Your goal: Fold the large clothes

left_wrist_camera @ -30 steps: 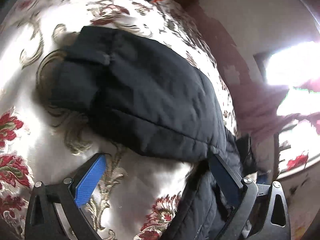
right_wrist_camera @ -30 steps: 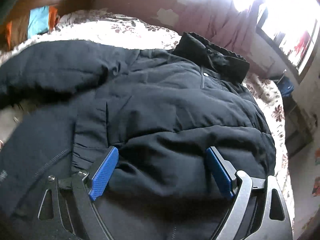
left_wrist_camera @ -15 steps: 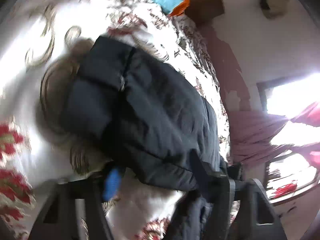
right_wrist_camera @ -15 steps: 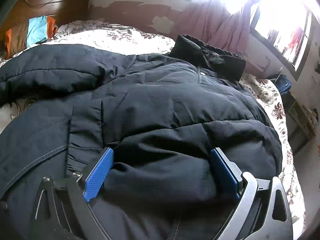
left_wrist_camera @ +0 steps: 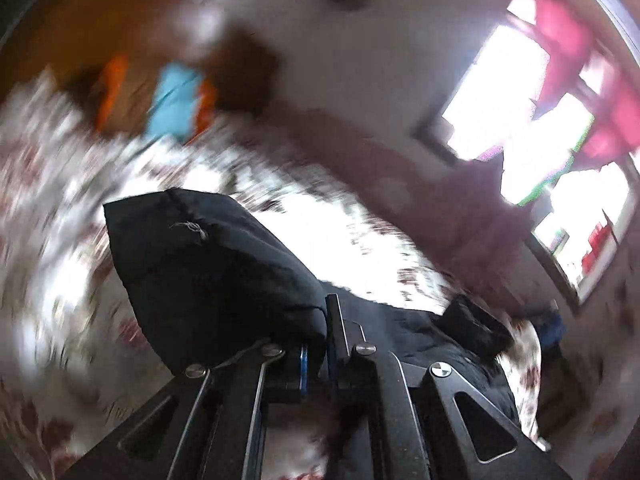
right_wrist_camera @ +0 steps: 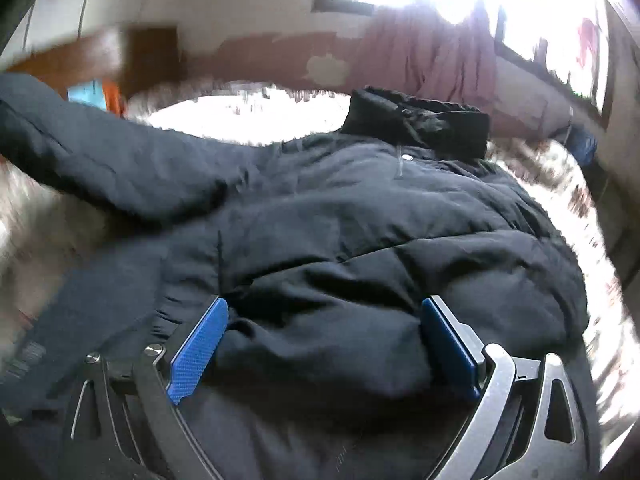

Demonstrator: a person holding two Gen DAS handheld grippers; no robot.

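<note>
A large black padded jacket [right_wrist_camera: 360,220] lies spread on a floral bedspread [right_wrist_camera: 240,116], collar [right_wrist_camera: 416,120] at the far end. My left gripper [left_wrist_camera: 316,344] is shut on the jacket's sleeve [left_wrist_camera: 208,268] and holds it lifted off the bed; the sleeve end sticks up to the left. In the right wrist view that raised sleeve [right_wrist_camera: 100,152] stretches to the left. My right gripper [right_wrist_camera: 324,340] is open, its blue pads [right_wrist_camera: 200,344] straddling a bulge of the jacket's body, pressing on it.
The bedspread [left_wrist_camera: 60,240] is white with red flowers. A wooden headboard [left_wrist_camera: 100,40] with blue and orange cloth [left_wrist_camera: 172,100] stands at the back. Bright windows [left_wrist_camera: 520,112] with pink curtains line the far right wall. The view is motion-blurred.
My left gripper has closed on the sleeve and raised it, tilting upward toward the wall. My right gripper stayed open on the jacket body, shifting slightly.
</note>
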